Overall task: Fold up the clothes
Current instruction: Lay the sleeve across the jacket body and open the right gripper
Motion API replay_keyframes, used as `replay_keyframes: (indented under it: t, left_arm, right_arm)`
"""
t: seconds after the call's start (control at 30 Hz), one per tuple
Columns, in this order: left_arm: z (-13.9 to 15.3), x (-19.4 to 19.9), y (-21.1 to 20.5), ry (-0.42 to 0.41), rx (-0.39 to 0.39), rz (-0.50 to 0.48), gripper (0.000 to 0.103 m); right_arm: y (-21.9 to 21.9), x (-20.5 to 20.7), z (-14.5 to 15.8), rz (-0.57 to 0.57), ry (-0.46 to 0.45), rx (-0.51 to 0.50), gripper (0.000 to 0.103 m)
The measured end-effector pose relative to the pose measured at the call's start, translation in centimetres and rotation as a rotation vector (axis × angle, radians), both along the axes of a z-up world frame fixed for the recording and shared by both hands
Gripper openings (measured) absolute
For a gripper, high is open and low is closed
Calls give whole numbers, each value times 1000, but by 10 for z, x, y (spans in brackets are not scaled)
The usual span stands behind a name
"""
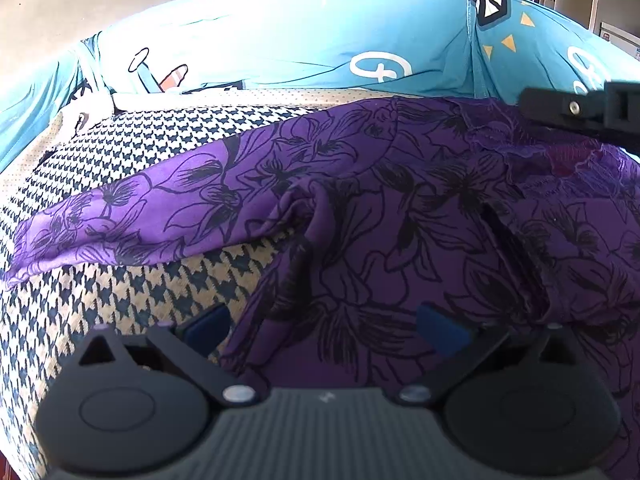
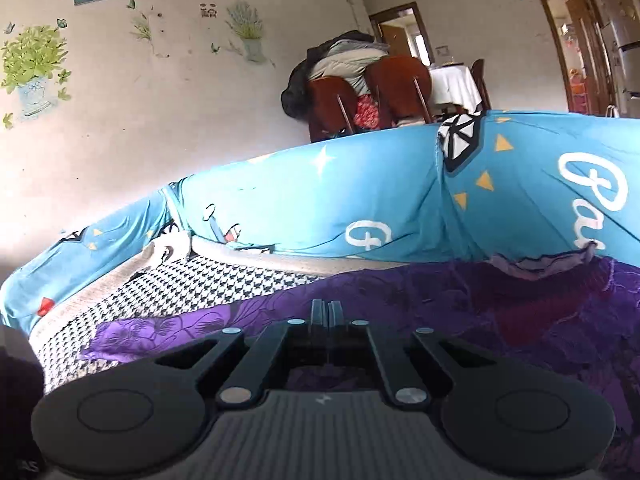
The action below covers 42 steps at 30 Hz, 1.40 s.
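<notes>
A purple garment with black flower outlines (image 1: 400, 208) lies spread on a houndstooth cover (image 1: 132, 148); one sleeve (image 1: 132, 220) stretches left. My left gripper (image 1: 324, 328) is open just above the garment's near edge. Its left blue pad (image 1: 208, 326) is over the houndstooth and its right pad (image 1: 440, 328) over purple cloth. In the right wrist view the garment (image 2: 440, 312) lies flat ahead. My right gripper (image 2: 326, 310) is shut, fingertips low over the cloth, and no fabric shows between them. From the left wrist view, the right gripper (image 1: 576, 110) sits by the garment's far right edge.
Blue printed cushions (image 2: 360, 200) rise as a wall behind the houndstooth cover (image 2: 192, 292). Beyond them stand wooden chairs (image 2: 384, 92) heaped with clothes, a white-clothed table (image 2: 456, 84) and a doorway (image 2: 572, 40). A wall with plant stickers (image 2: 36, 64) is at the left.
</notes>
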State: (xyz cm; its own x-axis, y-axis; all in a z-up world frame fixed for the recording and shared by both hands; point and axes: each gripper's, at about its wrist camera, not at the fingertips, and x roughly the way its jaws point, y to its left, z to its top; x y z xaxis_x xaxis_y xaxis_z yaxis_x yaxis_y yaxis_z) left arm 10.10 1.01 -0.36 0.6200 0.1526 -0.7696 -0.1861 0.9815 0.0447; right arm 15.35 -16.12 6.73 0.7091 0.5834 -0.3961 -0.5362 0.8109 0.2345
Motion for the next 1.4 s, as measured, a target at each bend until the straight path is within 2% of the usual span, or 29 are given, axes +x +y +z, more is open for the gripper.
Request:
replay_keyframes:
  t: [0.13,0.23,0.47,0.77,1.0,1.17,1.4]
  left_arm:
    - [0,1,-2,1,-7,-12,103]
    - [1,0,-7,-4,-5,-28,103]
    - [-3,-1,-17,10,2,-75,103]
    - [-3,-4,-22,20,-19,-104,103]
    - [-4,-6,-24,27,-20,-113,103]
    - [-5,-5,-25,33,-28,-113,103]
    - [-7,-3,-30,43,-20,-124,103]
  right_arm:
    - [-3,-6,-3,-77,-16,-155,4]
    - [-20,-7,-6,-130,16,-209,4]
    - [-69,-14,-11,-273,126,-253,10]
    - [-119,-33,-14,-430,184,-332,21]
    - [-148,-45,-14,-474,137,-437,34]
    - [-169,-54,-14,-506,103,-513,35]
    - [-179,-43,-33,-481,110,-579,35]
